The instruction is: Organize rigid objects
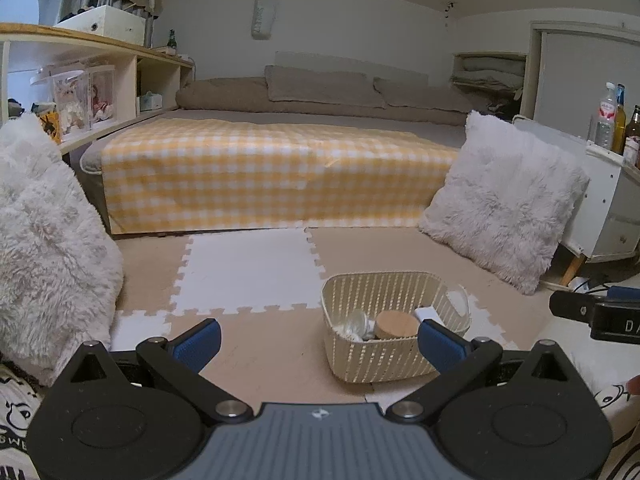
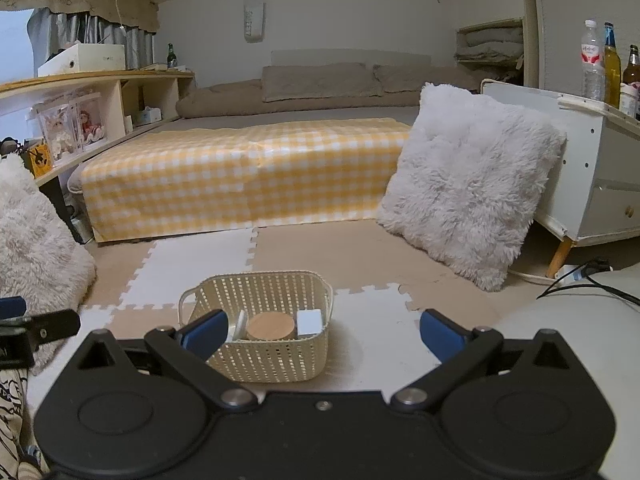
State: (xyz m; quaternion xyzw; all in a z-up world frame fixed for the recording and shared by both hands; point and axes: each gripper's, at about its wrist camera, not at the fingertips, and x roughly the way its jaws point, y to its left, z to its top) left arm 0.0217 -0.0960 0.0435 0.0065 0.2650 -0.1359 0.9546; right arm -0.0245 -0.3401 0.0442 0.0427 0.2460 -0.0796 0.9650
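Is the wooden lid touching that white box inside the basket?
Cannot tell. In the right wrist view the wooden lid and white box look adjacent in the basket, edges unclear.

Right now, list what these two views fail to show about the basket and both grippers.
- Basket contents: in both wrist views its wall and the wooden-lidded jar hide the bottom.
- Clear item: left wrist view, too blurred to identify.
- White box: label unreadable.
- Right gripper: left wrist view, cut off by the right edge.
- Left gripper: right wrist view, cut off by the left edge.
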